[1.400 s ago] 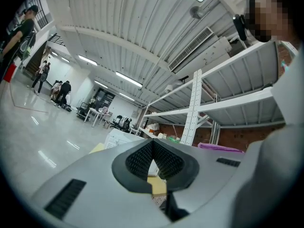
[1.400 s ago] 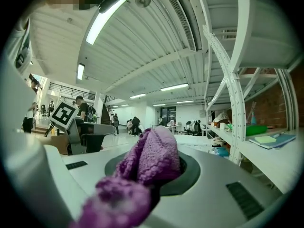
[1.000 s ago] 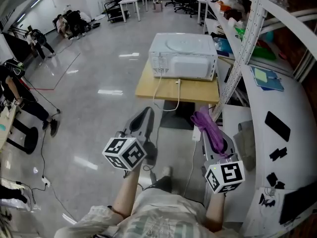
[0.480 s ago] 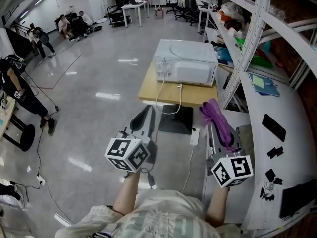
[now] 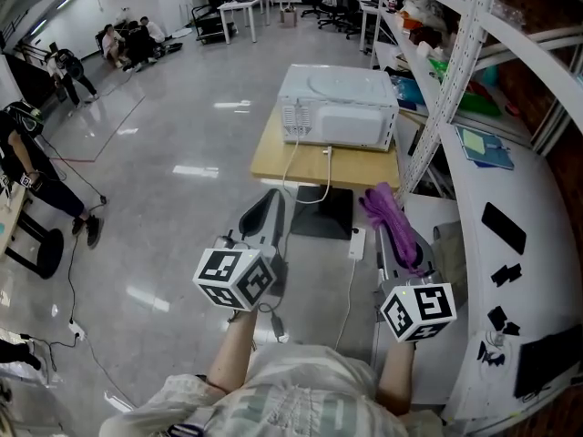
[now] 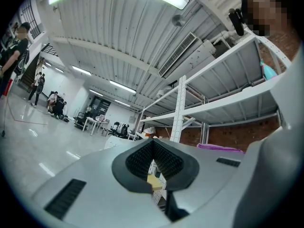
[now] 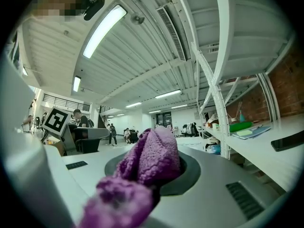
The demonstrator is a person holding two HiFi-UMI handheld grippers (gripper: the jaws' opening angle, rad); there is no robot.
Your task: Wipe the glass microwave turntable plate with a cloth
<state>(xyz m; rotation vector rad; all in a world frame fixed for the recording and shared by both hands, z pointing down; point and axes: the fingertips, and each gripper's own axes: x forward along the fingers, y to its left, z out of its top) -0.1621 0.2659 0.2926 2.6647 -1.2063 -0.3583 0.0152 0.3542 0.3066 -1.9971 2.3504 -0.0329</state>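
Glossy floor (image 5: 164, 153); left tongs (image 5: 266, 209) closed, empty; right tongs (image 5: 383, 209) tight on purple cloth (image 5: 393, 230).

Cloth (image 5: 393, 230): purple, fuzzy pile, bunched into a thick roll. Front end pinched between closed jaws of right gripper (image 5: 381, 206); the rest trails back along the gripper's top.

Turntable plate (image 5: 339, 82): clear round disc, faint outline only. Lies flat on microwave (image 5: 351, 121) top, about mid-top, well apart from the cloth.
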